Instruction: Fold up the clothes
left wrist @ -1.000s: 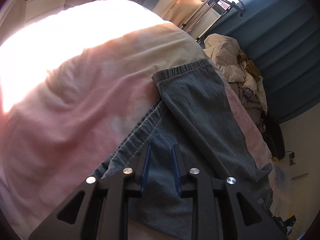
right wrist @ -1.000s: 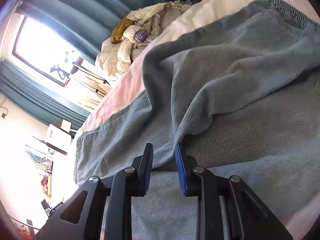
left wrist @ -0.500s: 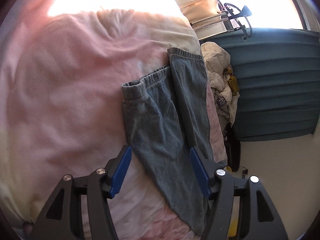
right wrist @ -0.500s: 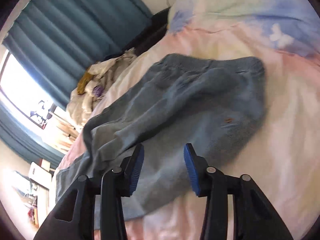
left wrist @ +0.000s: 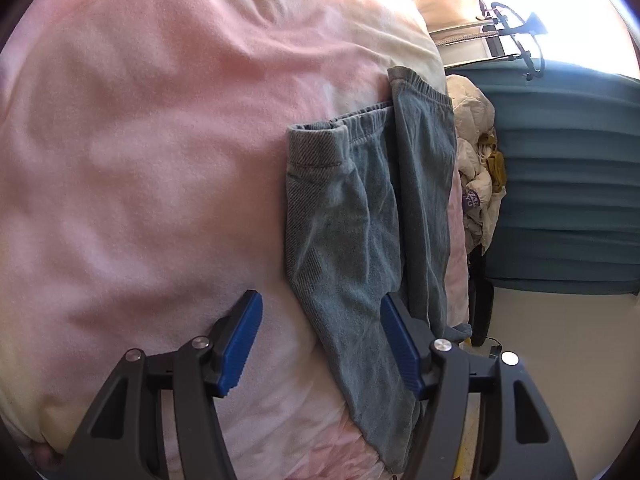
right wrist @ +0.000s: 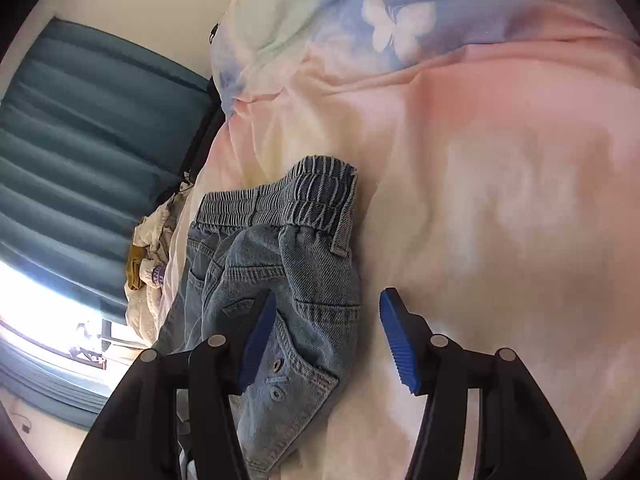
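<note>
Both grippers, L (left wrist: 320, 340) & R (right wrist: 326, 336), jaws just opened, hold nothing, hovering over folded jeans (left wrist: 344, 216) on pink blanket (left wrist: 140, 140).

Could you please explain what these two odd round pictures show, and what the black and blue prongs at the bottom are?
No robot arm is involved: a person holds a two-finger gripper in each hand, and a fisheye camera on each looks along its fingers, hence the round pictures. One picture comes from the left gripper, the other from the right gripper. The blue-padded prongs are the fingers. A pair of blue denim trousers lies folded lengthwise on a bed covered by a pink blanket; the right view shows their elastic waistband. Both grippers have just been opening. Their pads stand apart over the denim, pressing on nothing, so nothing is held. A pile of laundry lies by the teal curtain.
</note>
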Action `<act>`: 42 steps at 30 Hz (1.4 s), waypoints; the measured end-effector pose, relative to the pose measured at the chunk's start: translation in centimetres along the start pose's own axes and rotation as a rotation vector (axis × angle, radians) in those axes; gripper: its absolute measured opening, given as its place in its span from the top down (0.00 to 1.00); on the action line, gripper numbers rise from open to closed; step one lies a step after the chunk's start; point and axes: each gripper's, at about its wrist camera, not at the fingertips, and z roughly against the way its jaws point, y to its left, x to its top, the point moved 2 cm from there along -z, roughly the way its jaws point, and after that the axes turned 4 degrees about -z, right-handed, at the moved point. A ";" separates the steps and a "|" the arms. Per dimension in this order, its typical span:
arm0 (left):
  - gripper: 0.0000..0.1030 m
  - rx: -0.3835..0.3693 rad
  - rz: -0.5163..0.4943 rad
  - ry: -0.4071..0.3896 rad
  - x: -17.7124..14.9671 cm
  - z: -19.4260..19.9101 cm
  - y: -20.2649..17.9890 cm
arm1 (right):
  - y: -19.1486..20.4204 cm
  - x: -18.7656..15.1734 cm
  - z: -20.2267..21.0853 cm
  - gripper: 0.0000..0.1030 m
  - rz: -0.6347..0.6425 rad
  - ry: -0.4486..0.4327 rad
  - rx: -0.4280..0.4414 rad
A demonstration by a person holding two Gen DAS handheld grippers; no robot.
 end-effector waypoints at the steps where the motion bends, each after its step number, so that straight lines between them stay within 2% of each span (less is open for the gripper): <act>1: 0.39 -0.002 0.006 0.008 0.2 -0.5 0.0 | -0.1 0.1 -0.4 0.47 -0.015 -0.003 0.020; 7: 0.39 0.028 -0.104 0.031 1.9 -3.8 -2.3 | 0.6 0.3 -4.0 0.47 0.002 0.034 0.004; 11: 0.40 0.007 -0.074 0.023 2.9 -5.4 -2.7 | 0.7 1.1 -5.4 0.46 -0.059 0.050 0.040; 13: 0.47 -0.022 -0.053 0.010 3.3 -5.5 -2.7 | 1.1 1.4 -5.7 0.49 -0.054 0.054 0.028; 15: 0.68 -0.038 -0.035 0.004 3.6 -5.6 -2.6 | 1.8 1.3 -5.6 0.60 -0.018 0.044 -0.005; 17: 0.85 -0.067 -0.017 0.001 3.8 -5.6 -2.5 | 2.3 1.0 -5.0 0.71 0.007 0.028 -0.030; 18: 0.88 -0.069 -0.021 0.000 3.8 -5.5 -2.6 | 2.5 0.7 -4.6 0.80 0.016 0.019 -0.040; 19: 0.90 -0.072 -0.025 -0.002 3.8 -5.3 -2.8 | 2.7 0.5 -4.1 0.86 0.024 0.009 -0.048; 20: 0.91 -0.080 -0.035 -0.011 3.8 -4.8 -3.1 | 3.1 0.4 -3.4 0.86 0.034 -0.002 -0.049; 23: 0.93 -0.122 -0.055 -0.035 3.8 -3.1 -4.0 | 4.6 0.1 -0.9 0.91 0.046 -0.033 -0.030; 25: 0.93 -0.179 -0.037 -0.046 4.0 -1.7 -4.2 | 5.4 0.0 1.1 0.92 0.007 -0.049 -0.011; 28: 0.94 -0.216 -0.016 -0.090 4.6 0.9 -3.7 | 7.5 0.2 4.1 0.94 0.004 -0.070 0.003; 31: 0.94 -0.266 0.061 -0.109 5.1 3.1 -1.9 | 8.4 0.0 6.7 0.94 0.013 -0.084 0.012; 35: 0.94 -0.262 0.058 -0.099 4.9 4.4 -1.0 | 8.2 -0.6 9.3 0.94 0.017 -0.086 0.000; 39: 0.94 -0.243 0.022 -0.081 5.1 5.0 -1.4 | 5.8 -1.3 8.2 0.94 -0.001 -0.036 -0.081; 42: 0.94 -0.220 -0.003 -0.074 5.9 4.8 -2.9 | 7.2 -0.8 7.0 0.94 0.007 -0.032 -0.088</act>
